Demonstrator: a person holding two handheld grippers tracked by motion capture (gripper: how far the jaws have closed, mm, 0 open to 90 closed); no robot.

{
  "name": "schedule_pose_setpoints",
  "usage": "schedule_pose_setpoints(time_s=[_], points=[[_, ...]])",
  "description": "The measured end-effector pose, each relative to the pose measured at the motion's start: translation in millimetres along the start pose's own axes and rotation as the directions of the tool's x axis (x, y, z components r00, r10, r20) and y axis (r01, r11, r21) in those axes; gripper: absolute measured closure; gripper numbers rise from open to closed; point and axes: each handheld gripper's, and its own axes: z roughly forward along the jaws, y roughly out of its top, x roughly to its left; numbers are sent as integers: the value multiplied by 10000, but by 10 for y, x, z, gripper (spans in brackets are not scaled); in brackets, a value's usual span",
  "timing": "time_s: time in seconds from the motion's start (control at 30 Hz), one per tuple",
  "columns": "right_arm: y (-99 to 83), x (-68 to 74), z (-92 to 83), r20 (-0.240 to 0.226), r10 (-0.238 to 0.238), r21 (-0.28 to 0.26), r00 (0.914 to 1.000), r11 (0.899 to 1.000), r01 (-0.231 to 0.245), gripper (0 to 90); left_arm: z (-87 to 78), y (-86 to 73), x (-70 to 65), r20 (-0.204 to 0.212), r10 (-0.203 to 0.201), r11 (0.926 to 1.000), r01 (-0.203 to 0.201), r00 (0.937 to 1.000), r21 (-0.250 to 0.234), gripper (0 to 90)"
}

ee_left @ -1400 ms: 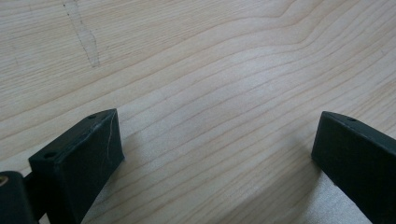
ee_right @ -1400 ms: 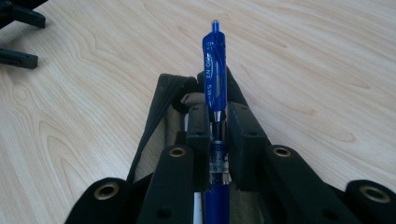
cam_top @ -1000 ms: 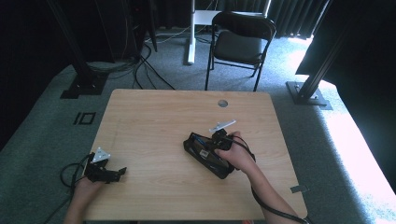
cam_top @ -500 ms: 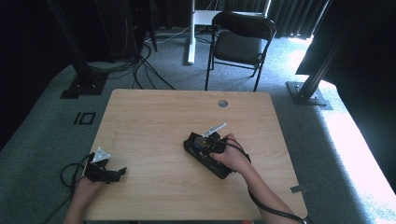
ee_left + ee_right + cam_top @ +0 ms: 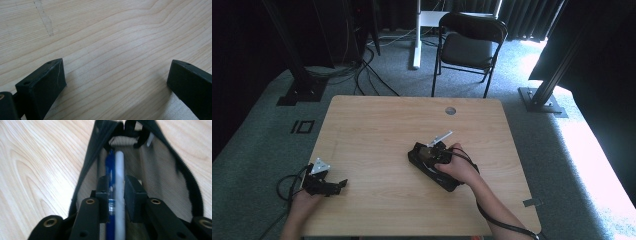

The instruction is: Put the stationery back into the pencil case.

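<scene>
Right gripper (image 5: 117, 187) is sitting over the open black pouch (image 5: 160, 170) near the middle of the table (image 5: 377, 125), a bit right of centre in the high view. Its jaws are standing close together with two pens between them, a blue pen (image 5: 109, 172) and a white pen (image 5: 120, 177), both lying lengthwise inside the pouch. The jaws have just been opening slightly; whether the pads are pressing the pens right now, cannot tell. Right hand (image 5: 459, 167) is wrapping the gripper body, cable trailing toward the table's near edge. Left gripper (image 5: 115, 82) is resting at the near left corner of the table, jaws wide apart, bare wood between them. Left hand (image 5: 302, 202) is holding it low.
</scene>
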Motion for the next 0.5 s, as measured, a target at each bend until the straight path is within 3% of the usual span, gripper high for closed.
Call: schedule_pose_setpoints(time_s=[0.23, 0.5], points=[[43, -40, -205, -44, 108, -794, 9999, 9968, -111, 715, 0, 0, 0, -1, 0, 10000, 0, 10000, -2, 21], [39, -158, -429, 77, 381, -1795, 9992, 9831, -361, 671, 0, 0, 0, -2, -5, 10000, 5, 10000, -5, 21]])
